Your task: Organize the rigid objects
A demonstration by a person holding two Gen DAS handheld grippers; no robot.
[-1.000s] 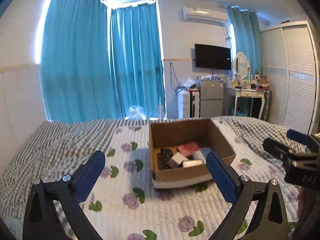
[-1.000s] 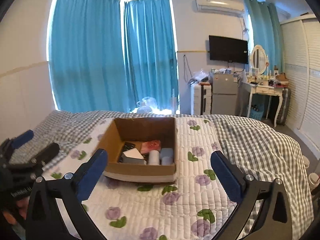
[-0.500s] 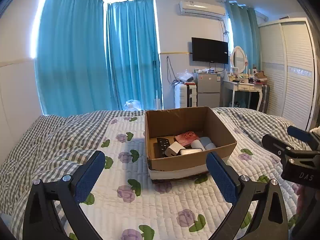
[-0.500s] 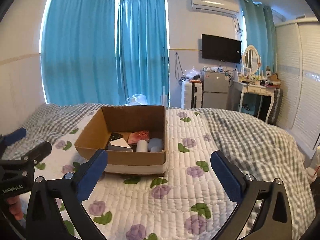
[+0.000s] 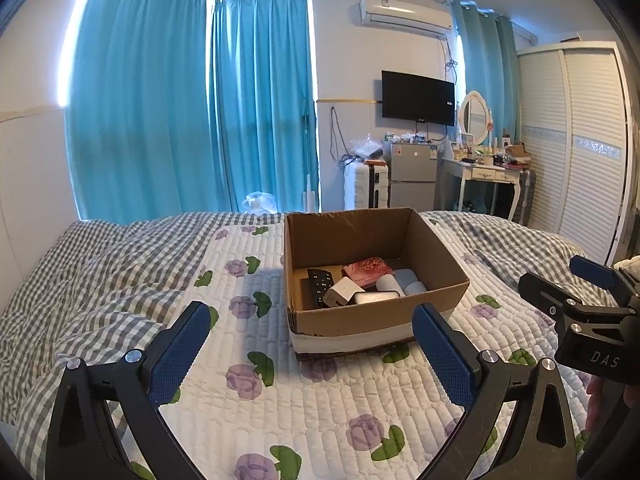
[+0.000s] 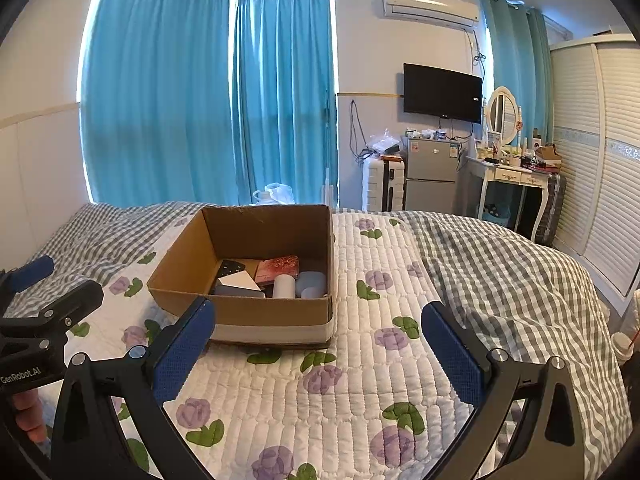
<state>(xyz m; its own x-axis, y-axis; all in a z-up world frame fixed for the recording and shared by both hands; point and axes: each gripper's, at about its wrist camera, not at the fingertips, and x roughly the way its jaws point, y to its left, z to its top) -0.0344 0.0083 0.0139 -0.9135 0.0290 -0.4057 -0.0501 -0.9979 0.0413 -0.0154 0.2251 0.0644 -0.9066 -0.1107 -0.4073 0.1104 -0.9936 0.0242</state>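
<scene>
An open cardboard box [image 5: 432, 248] stands on the flowered quilt, also in the right wrist view [image 6: 180, 256]. Inside lie a black remote [image 5: 320, 282], a white charger block [image 5: 342, 292], a pink patterned case [image 5: 368, 270], a white cylinder [image 6: 283, 285] and a pale blue case [image 6: 311, 282]. My left gripper [image 5: 312, 356] is open and empty, held above the quilt in front of the box. My right gripper [image 6: 318, 354] is open and empty, in front of the box and to its right. Each gripper shows at the edge of the other's view.
The bed has a white quilt with purple flowers [image 5: 260, 380] and grey checked bedding [image 6: 500, 272] on both sides. Beyond the bed stand blue curtains [image 5: 260, 112], a small fridge [image 5: 412, 176], a white suitcase [image 5: 364, 186], a dressing table [image 5: 488, 176] and a wardrobe [image 5: 588, 152].
Both grippers have tilted up and drawn back a little, so the box sits lower and slightly farther in both views. Both stay open and empty.
</scene>
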